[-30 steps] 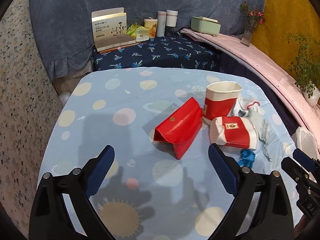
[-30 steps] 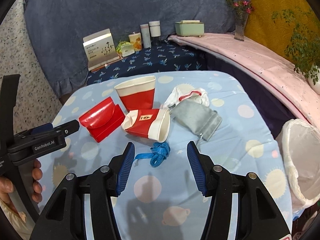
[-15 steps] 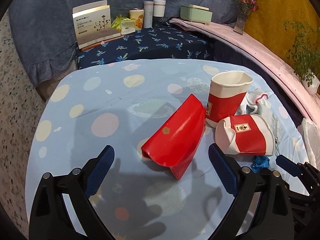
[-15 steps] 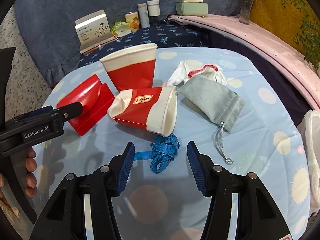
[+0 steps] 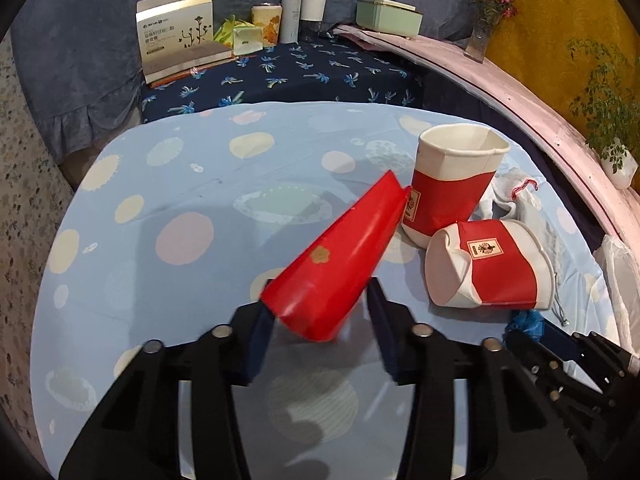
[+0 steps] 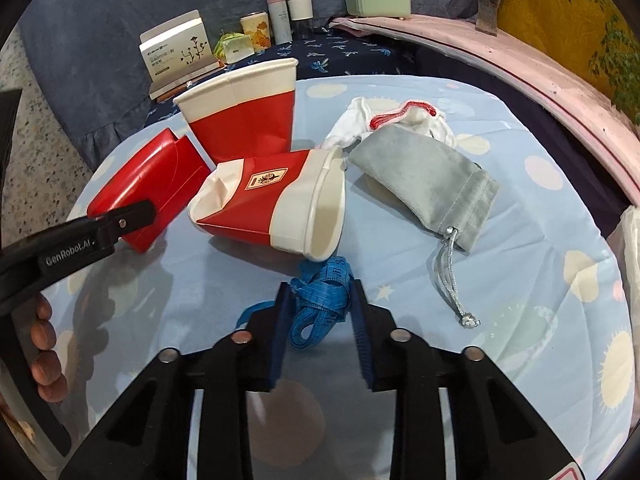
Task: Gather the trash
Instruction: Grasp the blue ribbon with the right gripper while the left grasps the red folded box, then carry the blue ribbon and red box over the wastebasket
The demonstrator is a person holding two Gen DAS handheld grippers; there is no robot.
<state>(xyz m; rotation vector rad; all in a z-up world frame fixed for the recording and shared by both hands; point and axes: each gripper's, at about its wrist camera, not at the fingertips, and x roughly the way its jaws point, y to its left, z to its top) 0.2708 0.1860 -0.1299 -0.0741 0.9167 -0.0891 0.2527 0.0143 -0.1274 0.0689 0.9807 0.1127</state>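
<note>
A glossy red folded paper carton [image 5: 340, 264] is pinched at its near end by the left gripper [image 5: 320, 334], whose jaws have just been closing. A crumpled blue measuring tape [image 6: 322, 300] is flanked by the narrowed right gripper [image 6: 318, 314], also just closing. Beside them on the dotted cloth counter [image 5: 180, 184], one dented paper cup [image 6: 276, 208] lies toppled, another [image 6: 244, 116] upright, near a soft grey drawstring pouch [image 6: 428, 184]

Red carton [image 5: 340, 264], blue tape [image 6: 324, 300], polka-dot tablecloth [image 5: 180, 184].

Far beyond your tongs you see an open box [image 5: 178, 36], two tumblers [image 5: 303, 14], a green case [image 5: 389, 17] and a flower vase [image 5: 480, 36].
</note>
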